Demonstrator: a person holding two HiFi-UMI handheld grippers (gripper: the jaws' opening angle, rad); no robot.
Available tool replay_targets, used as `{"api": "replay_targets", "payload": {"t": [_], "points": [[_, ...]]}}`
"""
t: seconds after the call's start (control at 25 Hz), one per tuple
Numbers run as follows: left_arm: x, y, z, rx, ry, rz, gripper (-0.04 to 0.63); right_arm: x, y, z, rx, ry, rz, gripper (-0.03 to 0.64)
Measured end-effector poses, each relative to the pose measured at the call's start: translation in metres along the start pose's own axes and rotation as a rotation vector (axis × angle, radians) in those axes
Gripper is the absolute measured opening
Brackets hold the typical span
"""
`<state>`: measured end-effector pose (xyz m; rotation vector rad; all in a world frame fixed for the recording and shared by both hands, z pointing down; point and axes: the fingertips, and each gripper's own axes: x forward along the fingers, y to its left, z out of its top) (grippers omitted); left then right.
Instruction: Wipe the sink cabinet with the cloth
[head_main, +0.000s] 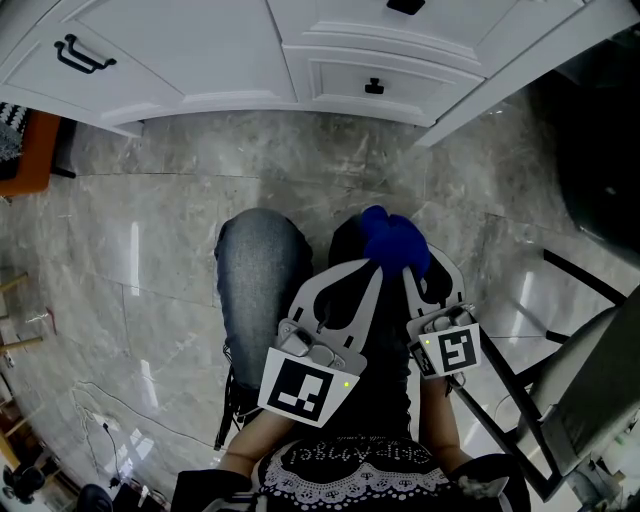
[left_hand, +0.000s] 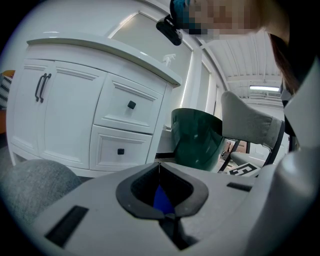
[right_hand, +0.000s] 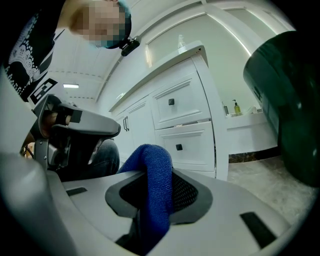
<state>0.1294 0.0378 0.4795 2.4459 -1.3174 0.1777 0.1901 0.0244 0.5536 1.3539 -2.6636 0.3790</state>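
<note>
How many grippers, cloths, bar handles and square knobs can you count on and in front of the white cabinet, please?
Grippers: 2 (left gripper, right gripper)
Blue cloth: 1
Black bar handles: 2
Black square knobs: 2
Total: 7

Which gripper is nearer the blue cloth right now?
Right. The right gripper has its jaws shut on the cloth; the left gripper, jaws together, sits just beside it.
</note>
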Motion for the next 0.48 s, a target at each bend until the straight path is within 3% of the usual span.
{"api": "replay_targets", "payload": {"t": [0.48], "points": [[-0.002,-0.0007,-0.0007,0.001,0.006,0.0,0.006,0.0005,0.0042,0.0032,-0.025,-0.006,0.013,0.11]]}}
